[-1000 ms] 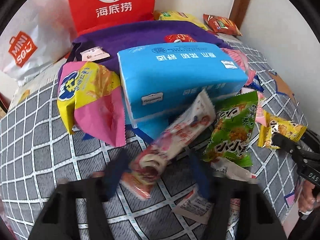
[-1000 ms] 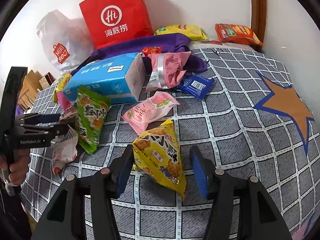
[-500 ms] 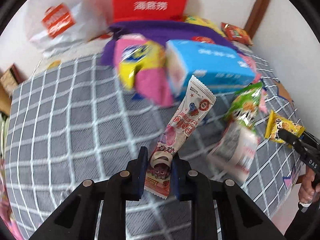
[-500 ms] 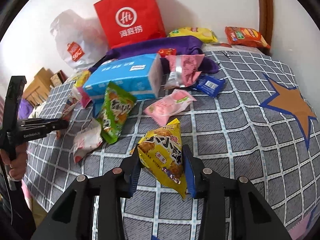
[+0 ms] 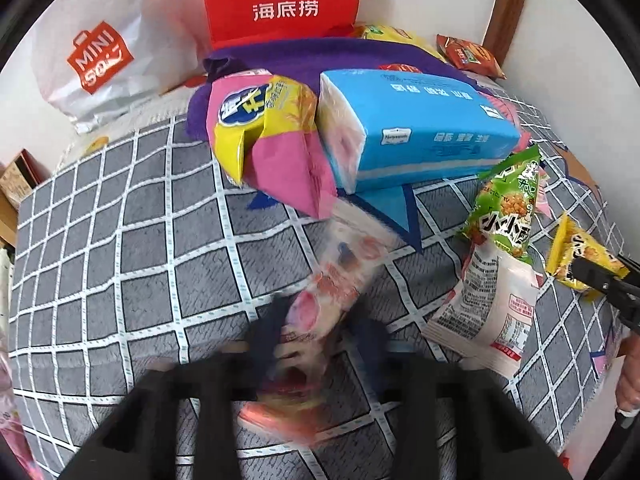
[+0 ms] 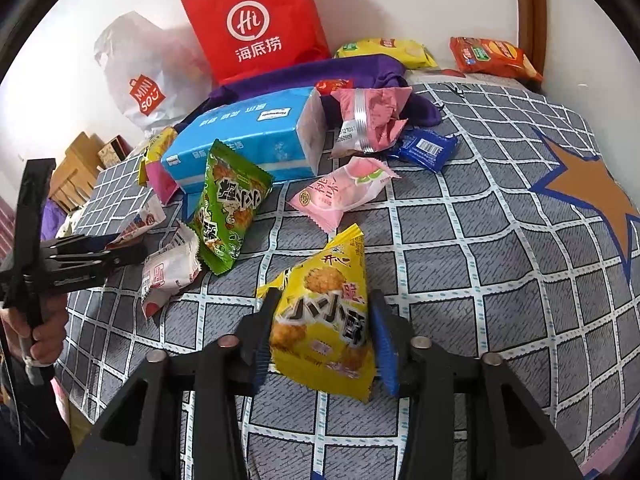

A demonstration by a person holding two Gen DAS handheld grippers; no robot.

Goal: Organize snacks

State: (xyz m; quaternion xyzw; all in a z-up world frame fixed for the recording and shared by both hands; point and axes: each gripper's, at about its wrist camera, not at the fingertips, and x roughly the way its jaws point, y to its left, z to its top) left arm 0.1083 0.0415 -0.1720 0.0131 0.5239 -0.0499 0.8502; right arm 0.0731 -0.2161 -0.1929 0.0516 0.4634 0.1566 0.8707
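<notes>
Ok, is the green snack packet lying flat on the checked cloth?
No, the green snack packet leans with its top against the blue tissue pack, only its lower end on the checked cloth.

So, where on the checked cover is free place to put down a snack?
The checked cover lies bare between the orange star and the yellow snack bag. It is crowded around the blue tissue pack and the green bag.
</notes>
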